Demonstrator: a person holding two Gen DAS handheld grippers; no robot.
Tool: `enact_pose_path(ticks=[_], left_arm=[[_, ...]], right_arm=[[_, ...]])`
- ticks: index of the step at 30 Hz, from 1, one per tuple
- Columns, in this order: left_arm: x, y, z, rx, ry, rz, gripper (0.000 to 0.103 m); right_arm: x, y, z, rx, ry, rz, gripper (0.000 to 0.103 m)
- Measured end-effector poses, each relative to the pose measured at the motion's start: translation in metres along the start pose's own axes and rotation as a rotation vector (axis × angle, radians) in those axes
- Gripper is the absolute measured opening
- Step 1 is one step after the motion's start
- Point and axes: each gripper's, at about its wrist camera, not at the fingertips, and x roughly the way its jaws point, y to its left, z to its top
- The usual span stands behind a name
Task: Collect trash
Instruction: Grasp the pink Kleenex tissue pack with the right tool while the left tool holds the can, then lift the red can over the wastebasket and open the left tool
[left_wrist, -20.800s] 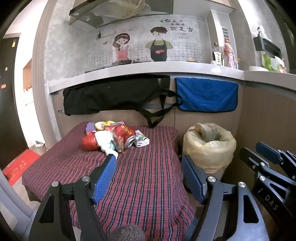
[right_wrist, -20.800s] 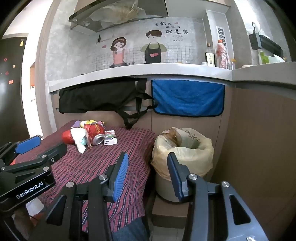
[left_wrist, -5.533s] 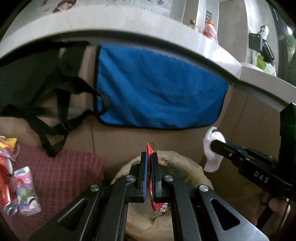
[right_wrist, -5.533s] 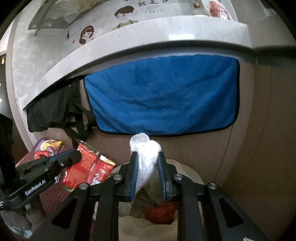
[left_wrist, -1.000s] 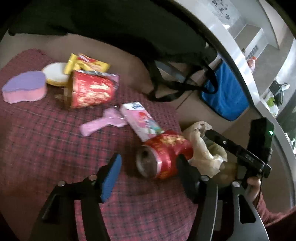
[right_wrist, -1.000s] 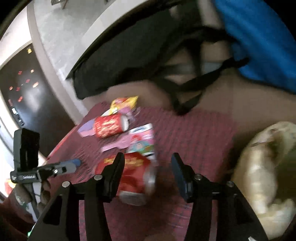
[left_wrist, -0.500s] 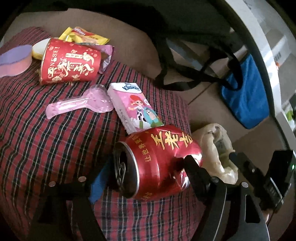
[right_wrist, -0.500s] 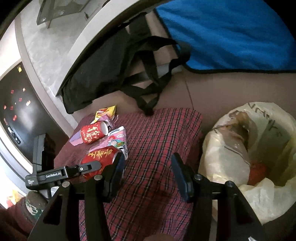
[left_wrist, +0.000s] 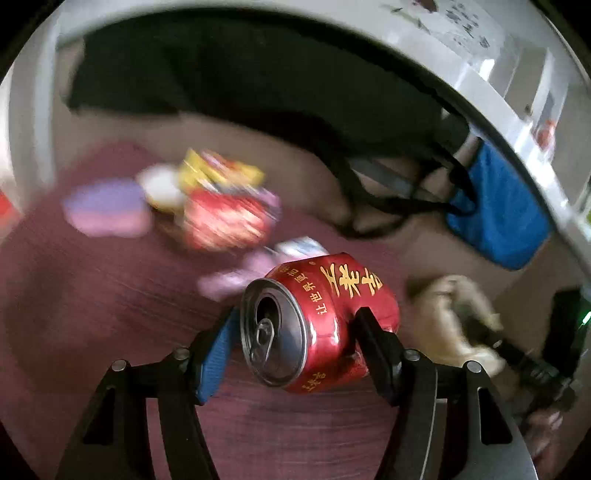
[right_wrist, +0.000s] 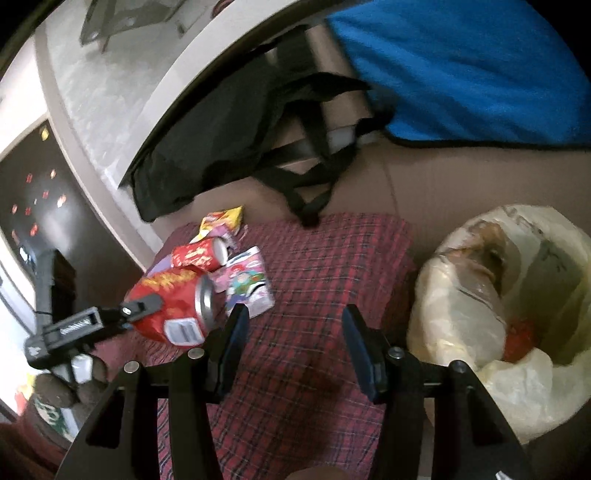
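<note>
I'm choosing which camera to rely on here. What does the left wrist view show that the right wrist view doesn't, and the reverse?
Only the left wrist view shows the red can's opened top and its dented side. Only the right wrist view shows the open right gripper, the lined trash bin's inside and the plaid cloth sharply. Both show the left gripper clamping the can and the remaining litter.

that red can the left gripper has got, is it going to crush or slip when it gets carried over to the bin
The red can already looks dented where the left gripper squeezes it, so it probably gives easily. Its tab is open, so it is likely empty and light. The smooth, round wall could slip or twist in the grip.
</note>
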Motion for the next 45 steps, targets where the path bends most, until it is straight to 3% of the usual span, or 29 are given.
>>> enact_pose_path(ticks=[3,10,13,17,19,28,33,40,45], left_arm=[[-0.024,0.014,0.005,0.038,-0.051,0.091,0.065],[-0.049,0.055,0.008,-0.019,-0.110,0.123,0.065],[-0.045,0.072,0.008,-0.062,-0.095,0.111,0.065],[-0.036,0.087,0.006,-0.092,-0.077,0.112,0.065],[-0.032,0.092,0.006,-0.104,-0.070,0.105,0.065],[-0.016,0.093,0.004,-0.100,-0.060,0.113,0.065],[-0.019,0.078,0.001,-0.060,-0.074,0.121,0.064],[-0.037,0.049,0.006,-0.004,-0.128,0.145,0.064],[-0.056,0.017,0.014,0.042,-0.192,0.151,0.064]], right_arm=[[0.017,0.026,0.008,-0.081,0.031,-0.003,0.050],[0.088,0.086,0.027,-0.309,0.098,-0.044,0.048],[0.118,0.089,0.032,-0.341,0.127,-0.090,0.049],[0.154,0.079,0.038,-0.288,0.211,-0.040,0.049],[0.167,0.077,0.037,-0.299,0.238,-0.061,0.049],[0.199,0.088,0.031,-0.380,0.298,-0.118,0.054],[0.183,0.095,0.028,-0.397,0.266,-0.139,0.046],[0.122,0.091,0.040,-0.292,0.165,-0.089,0.046],[0.080,0.096,0.045,-0.292,0.082,-0.083,0.046]])
